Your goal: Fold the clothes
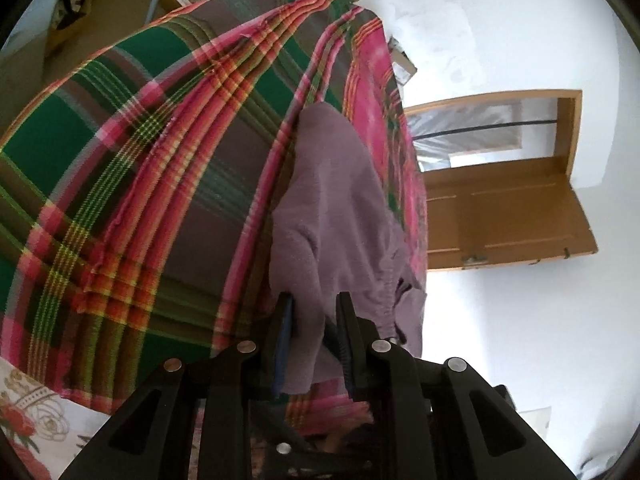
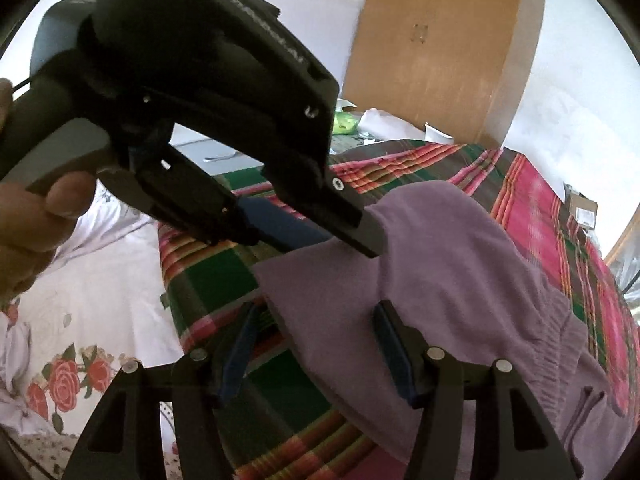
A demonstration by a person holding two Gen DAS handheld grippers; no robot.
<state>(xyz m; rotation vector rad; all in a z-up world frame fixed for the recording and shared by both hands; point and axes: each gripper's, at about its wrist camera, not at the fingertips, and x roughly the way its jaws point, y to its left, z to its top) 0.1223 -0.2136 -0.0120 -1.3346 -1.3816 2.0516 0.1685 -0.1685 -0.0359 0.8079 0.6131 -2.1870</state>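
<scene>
A purple knit garment (image 1: pixel 336 200) lies on a green, pink and brown plaid blanket (image 1: pixel 160 140). In the left wrist view my left gripper (image 1: pixel 314 320) is shut on a bunched edge of the garment, which hangs between the blue pads. The right wrist view shows the same garment (image 2: pixel 440 260) spread over the blanket (image 2: pixel 208 280). My right gripper (image 2: pixel 316 320) is open wide, with the garment's near left edge between its fingers. Just beyond it, the left gripper (image 2: pixel 356 240), held by a hand (image 2: pixel 28 220), pinches the garment.
A white floral sheet (image 2: pixel 80 320) lies left of the plaid blanket. A brown wardrobe (image 2: pixel 440 52) stands behind the bed, with clutter at its foot. An open wooden door (image 1: pixel 512 208) and white wall are to the right in the left wrist view.
</scene>
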